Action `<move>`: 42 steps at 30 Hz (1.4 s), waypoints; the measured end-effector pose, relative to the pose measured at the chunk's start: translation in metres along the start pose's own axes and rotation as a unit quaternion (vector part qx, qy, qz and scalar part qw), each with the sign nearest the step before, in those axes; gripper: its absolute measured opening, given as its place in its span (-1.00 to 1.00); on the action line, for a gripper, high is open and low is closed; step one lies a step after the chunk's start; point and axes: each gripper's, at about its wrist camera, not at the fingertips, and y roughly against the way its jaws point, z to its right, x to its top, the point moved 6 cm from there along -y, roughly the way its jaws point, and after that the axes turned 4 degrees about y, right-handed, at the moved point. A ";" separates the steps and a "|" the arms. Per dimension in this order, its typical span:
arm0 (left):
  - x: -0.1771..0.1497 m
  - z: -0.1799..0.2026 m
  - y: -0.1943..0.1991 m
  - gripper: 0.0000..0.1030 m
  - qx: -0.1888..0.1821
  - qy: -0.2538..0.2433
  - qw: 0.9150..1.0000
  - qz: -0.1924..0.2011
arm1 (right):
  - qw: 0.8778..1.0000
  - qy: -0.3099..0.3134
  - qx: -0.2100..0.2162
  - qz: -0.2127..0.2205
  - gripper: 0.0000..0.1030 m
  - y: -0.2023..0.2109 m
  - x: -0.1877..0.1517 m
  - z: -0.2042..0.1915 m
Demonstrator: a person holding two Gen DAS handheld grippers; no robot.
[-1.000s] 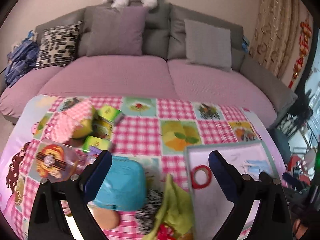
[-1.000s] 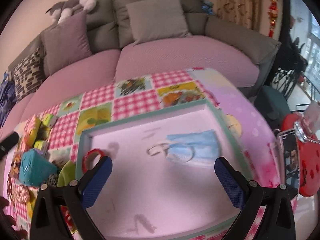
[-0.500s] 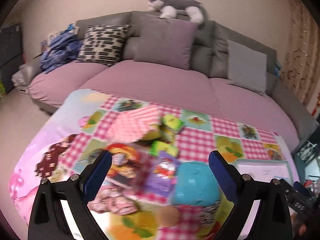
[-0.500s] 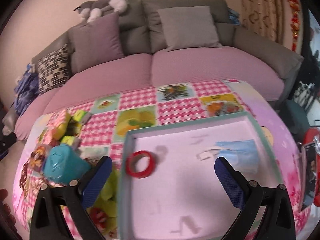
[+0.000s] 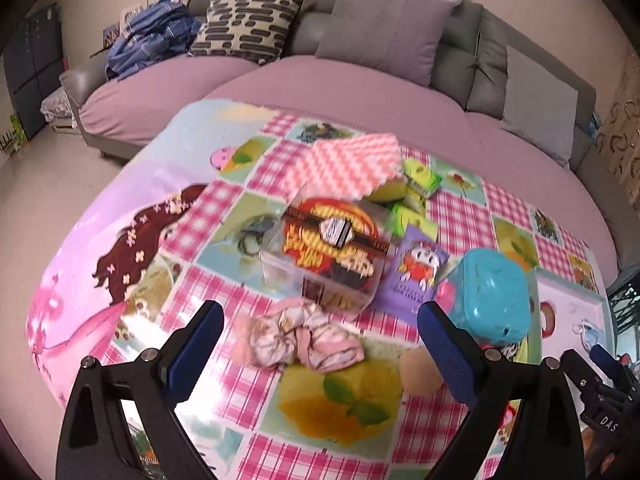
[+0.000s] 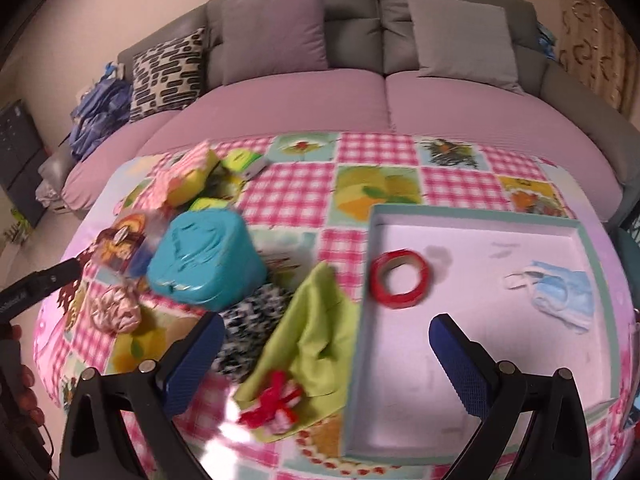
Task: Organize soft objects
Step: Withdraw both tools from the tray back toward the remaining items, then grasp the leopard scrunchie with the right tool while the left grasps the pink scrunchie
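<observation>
A crumpled pink scrunchie [image 5: 298,338] lies on the checked tablecloth [image 5: 224,256], right between the spread fingers of the left tongs [image 5: 320,344], which hover above it holding nothing. It looks like the next soft thing to gather. Just behind it sits a clear snack box [image 5: 328,252]; to its right, a teal tub [image 5: 492,296] and a beige ball [image 5: 420,370]. To take it cleanly, I would lower straight down and pinch the bunched middle, staying clear of the box. The right tongs [image 6: 326,356], also spread and empty, hang over a green cloth [image 6: 316,332] beside the tray [image 6: 480,216], which holds red tape [image 6: 400,280] and a face mask [image 6: 560,296].
</observation>
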 end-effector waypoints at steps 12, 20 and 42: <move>-0.036 -0.019 -0.062 0.89 0.008 0.005 0.993 -0.114 | 0.995 0.080 0.033 -0.054 0.73 -0.037 -0.020 -0.056; -0.036 -0.031 -0.073 0.89 0.021 0.008 0.992 -0.123 | 0.994 0.091 0.040 -0.056 0.06 -0.046 -0.019 -0.067; -0.038 -0.022 -0.115 0.41 0.031 -0.030 0.989 -0.139 | 0.993 0.075 0.063 -0.066 -0.62 -0.057 -0.021 -0.064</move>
